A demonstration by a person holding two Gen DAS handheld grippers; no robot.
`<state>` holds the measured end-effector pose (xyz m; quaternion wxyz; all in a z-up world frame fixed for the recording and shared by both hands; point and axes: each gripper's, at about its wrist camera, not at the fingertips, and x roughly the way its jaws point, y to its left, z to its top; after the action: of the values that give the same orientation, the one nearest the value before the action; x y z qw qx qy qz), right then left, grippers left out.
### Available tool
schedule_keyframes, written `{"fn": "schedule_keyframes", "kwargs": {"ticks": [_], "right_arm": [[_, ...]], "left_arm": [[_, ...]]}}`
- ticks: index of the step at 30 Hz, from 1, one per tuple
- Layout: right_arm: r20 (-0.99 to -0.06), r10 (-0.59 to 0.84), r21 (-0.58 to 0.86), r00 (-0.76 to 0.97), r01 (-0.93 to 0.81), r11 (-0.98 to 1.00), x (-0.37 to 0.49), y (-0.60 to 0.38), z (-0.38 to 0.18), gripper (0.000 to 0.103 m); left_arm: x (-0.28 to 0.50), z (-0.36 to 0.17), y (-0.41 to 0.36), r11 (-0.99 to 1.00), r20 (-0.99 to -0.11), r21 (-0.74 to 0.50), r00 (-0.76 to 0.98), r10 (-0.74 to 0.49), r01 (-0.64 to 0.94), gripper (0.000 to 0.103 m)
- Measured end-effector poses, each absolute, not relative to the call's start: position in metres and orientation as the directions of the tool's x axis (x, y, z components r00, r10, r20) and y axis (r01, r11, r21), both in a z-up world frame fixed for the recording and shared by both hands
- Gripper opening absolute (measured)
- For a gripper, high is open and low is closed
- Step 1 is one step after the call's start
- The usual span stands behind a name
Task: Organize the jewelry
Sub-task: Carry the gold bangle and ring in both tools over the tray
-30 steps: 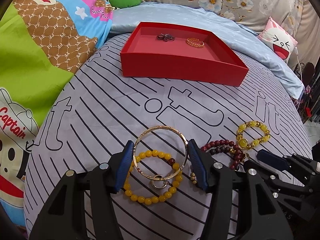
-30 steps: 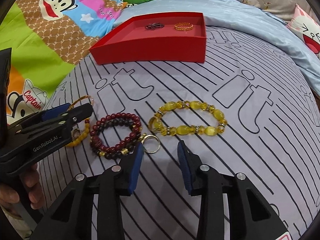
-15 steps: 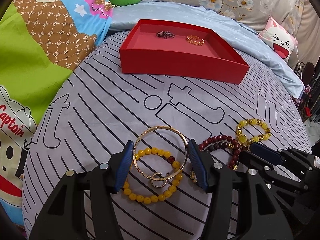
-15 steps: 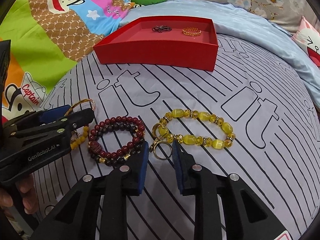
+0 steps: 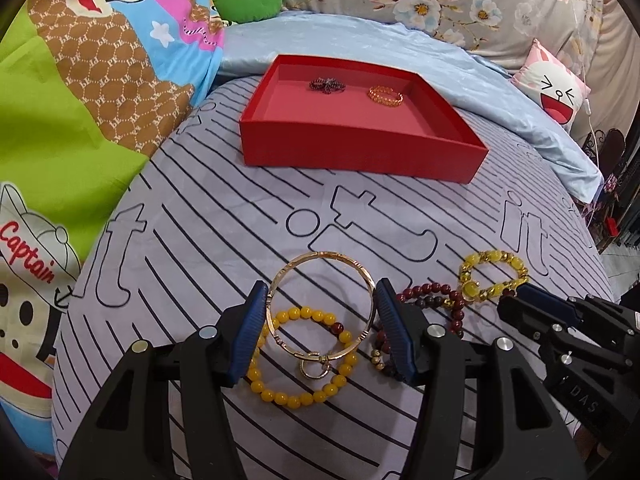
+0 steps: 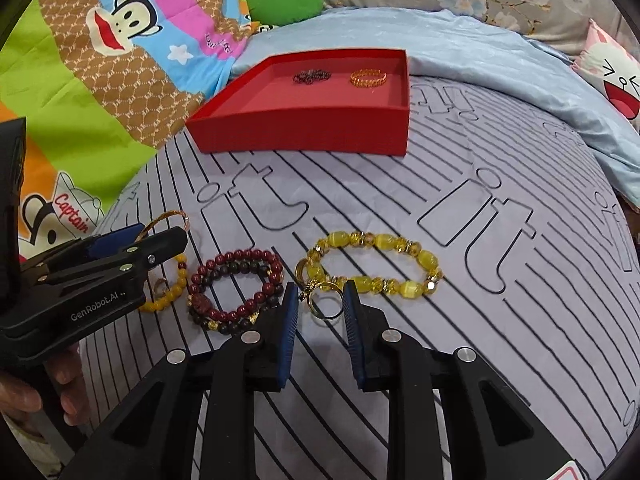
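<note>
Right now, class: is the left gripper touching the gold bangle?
Touching. The left wrist view shows the left gripper with both blue pads pressed against opposite sides of the gold bangle.

Red tray (image 5: 360, 152) on bed, holding dark beaded piece (image 5: 327, 85) and gold ring-band (image 5: 385, 96), apart. Near edge, left to right: gold bangle (image 5: 322, 258) tilted across yellow bead bracelet (image 5: 296, 392), lying flat; dark-red bead bracelet (image 6: 236, 284), coiled double; yellow stone bracelet (image 6: 376, 264) flat, with gold key-ring loop (image 6: 326, 304) on its near-left end.
</note>
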<state>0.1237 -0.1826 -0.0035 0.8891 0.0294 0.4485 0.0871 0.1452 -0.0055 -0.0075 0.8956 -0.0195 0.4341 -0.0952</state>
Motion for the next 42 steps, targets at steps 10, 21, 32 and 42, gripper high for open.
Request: {"fn": "schedule_keyframes", "kwargs": {"ticks": [10,21,32,42], "right_arm": [[-0.709,0.215,0.149,0.672,-0.156,0.977,0.177,-0.192,0.052,0.022],[-0.682,0.23,0.163,0.694,-0.162,0.973,0.301,-0.19,0.076,0.022],[-0.765,0.194,0.155,0.614,-0.117,0.981,0.383,-0.185,0.026,0.022],[-0.79,0.169,0.138,0.589,-0.097,0.986,0.4,-0.188,0.009,0.023]], "left_arm": [[0.189,0.039,-0.008,0.975,-0.705,-0.121,0.675,-0.218,0.189,0.053],[0.307,0.073,-0.037,0.971,-0.651,-0.089,0.725,-0.225,0.222,0.053],[0.388,0.024,-0.046,0.979,-0.738,-0.087,0.648,-0.187,0.184,0.053],[0.401,0.007,-0.05,0.98,-0.757,-0.082,0.629,-0.179,0.18,0.053]]}}
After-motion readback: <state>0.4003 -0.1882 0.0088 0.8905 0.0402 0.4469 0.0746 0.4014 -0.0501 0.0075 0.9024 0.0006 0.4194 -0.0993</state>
